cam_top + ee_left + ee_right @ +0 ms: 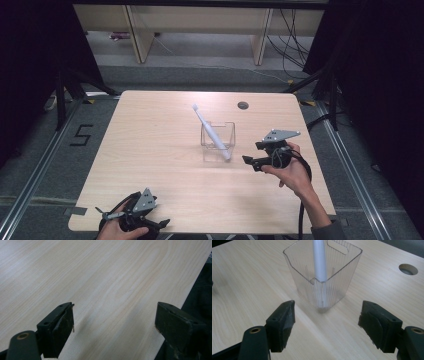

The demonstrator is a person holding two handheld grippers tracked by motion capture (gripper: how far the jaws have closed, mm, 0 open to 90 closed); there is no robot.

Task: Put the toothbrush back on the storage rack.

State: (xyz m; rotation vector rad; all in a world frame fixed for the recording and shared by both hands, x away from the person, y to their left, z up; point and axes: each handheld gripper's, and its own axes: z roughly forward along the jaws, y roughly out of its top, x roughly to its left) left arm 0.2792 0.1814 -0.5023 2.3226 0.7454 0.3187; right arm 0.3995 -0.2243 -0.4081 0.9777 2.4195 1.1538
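1. The left hand-held gripper (131,216) is seen in the high view at about 7 o'clock on the counter (150,150), close to the near edge. In the left gripper view its jaws stand wide apart over bare wood, with nothing between them. It is judged to be parked there, out of the way of the work.

2. Near the middle of the counter, slightly toward 3 o'clock, a clear ribbed cup (217,136) stands upright. A white toothbrush (210,130) is lodged in it: the handle end is down in the cup's near right corner, and the head leans out over the rim toward 11 o'clock. The lean is explained by the cup being wide and the brush long, so the shaft is propped by the rim.

3. A small round hole (243,105) is set in the counter at about 1 o'clock from the cup, well apart from it.

4. The right hand-held gripper (252,161) is held at about 4 o'clock from the cup, near it but not touching. In the right gripper view the jaws are spread wide and empty, and the cup (324,272) with the toothbrush shaft (320,260) is framed between them, farther off.

5. This alignment is judged to suit either a fresh release or an approach; which of the two cannot be told.
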